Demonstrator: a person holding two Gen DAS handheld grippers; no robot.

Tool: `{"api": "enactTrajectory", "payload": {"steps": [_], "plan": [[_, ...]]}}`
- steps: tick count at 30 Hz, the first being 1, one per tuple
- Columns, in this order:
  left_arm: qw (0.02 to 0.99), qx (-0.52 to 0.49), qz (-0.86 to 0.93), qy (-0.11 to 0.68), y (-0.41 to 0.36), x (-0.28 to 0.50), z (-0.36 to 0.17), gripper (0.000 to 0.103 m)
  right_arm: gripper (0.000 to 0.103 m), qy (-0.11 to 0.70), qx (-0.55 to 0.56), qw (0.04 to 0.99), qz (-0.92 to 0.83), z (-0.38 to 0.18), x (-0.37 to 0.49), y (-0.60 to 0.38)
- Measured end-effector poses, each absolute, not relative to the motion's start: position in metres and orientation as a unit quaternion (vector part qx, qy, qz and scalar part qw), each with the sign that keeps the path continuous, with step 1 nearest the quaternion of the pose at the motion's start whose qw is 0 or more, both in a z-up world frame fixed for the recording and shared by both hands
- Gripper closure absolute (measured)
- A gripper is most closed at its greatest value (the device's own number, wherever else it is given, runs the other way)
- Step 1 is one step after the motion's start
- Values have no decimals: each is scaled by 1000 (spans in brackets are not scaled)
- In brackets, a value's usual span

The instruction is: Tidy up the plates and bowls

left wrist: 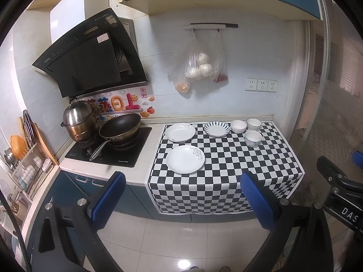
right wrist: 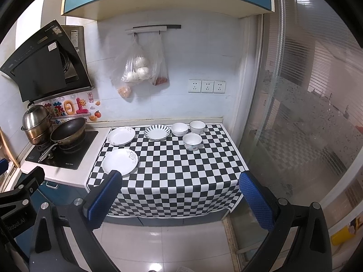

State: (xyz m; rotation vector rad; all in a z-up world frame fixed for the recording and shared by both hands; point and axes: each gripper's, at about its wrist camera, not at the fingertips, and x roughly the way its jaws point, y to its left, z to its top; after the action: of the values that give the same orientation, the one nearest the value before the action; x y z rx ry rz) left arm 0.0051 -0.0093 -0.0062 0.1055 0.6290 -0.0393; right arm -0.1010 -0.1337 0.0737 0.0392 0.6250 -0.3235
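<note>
**newbie_umi:** Both claws are back off the table edge with nothing in them. Left claw (left wrist: pixel 181 197) is spread wide, right claw (right wrist: pixel 181 195) is wide too. Where do I start on the plates and bowls?

**stackmaster:** Closest first, I'd say. The flower plate (left wrist: pixel 185 159) sits just ahead of the left claw, a bit left of its centre, near the front of the checkered cloth (left wrist: pixel 238 163). Come in low and catch the rim, since it's shallow and probably slippery. Beyond it is the second white plate (left wrist: pixel 180 132), and the striped plate (left wrist: pixel 216 129) is right of that, so stack them there. From the right claw, the patterned bowl (right wrist: pixel 192 141) is straight ahead, with the plain bowl (right wrist: pixel 179 129) and the dark-rimmed bowl (right wrist: pixel 197 127) behind it. Pinch one wall and nest them. Mind the pan handle (left wrist: pixel 99 150) off to the left.
</note>
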Motion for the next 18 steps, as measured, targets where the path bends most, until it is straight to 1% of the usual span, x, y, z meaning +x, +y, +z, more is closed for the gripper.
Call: {"api": "enactTrajectory", "payload": {"steps": [18], "plan": [[950, 52, -19, 307, -9, 6, -3, 0, 0, 308, 22, 938, -159, 73, -100, -135]]}}
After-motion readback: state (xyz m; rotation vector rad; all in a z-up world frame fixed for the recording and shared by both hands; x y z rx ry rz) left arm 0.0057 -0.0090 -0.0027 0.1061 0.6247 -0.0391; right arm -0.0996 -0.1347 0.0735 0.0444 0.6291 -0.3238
